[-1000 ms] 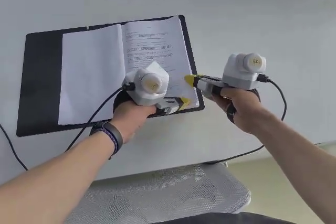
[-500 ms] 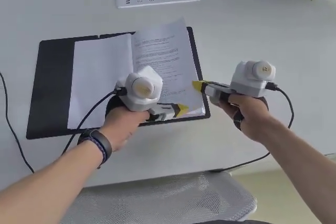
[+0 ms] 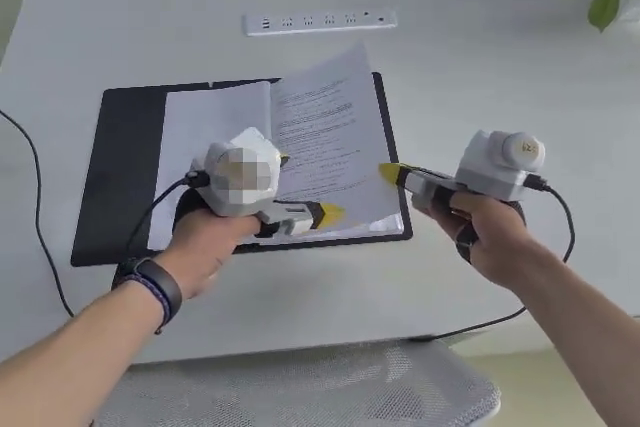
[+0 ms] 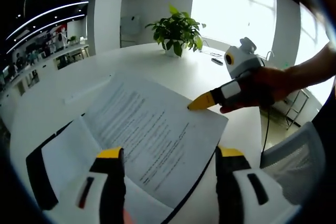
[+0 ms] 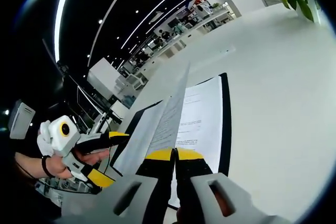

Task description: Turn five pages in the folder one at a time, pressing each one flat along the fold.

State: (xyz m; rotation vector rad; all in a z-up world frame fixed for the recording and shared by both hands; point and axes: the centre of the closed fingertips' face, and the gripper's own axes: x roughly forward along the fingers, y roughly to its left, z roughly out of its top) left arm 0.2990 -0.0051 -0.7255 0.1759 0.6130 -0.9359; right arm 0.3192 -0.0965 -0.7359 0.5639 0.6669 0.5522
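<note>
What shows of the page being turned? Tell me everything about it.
The page is a thin white paper sheet printed with lines of small black text. It is raised off the right half of the open black folder and tilted. Its far corner reaches past the folder's top edge and its inner edge lies at the fold. The right gripper is shut on its outer edge. The left gripper, jaws open, sits by its near edge; contact there is unclear.
</note>
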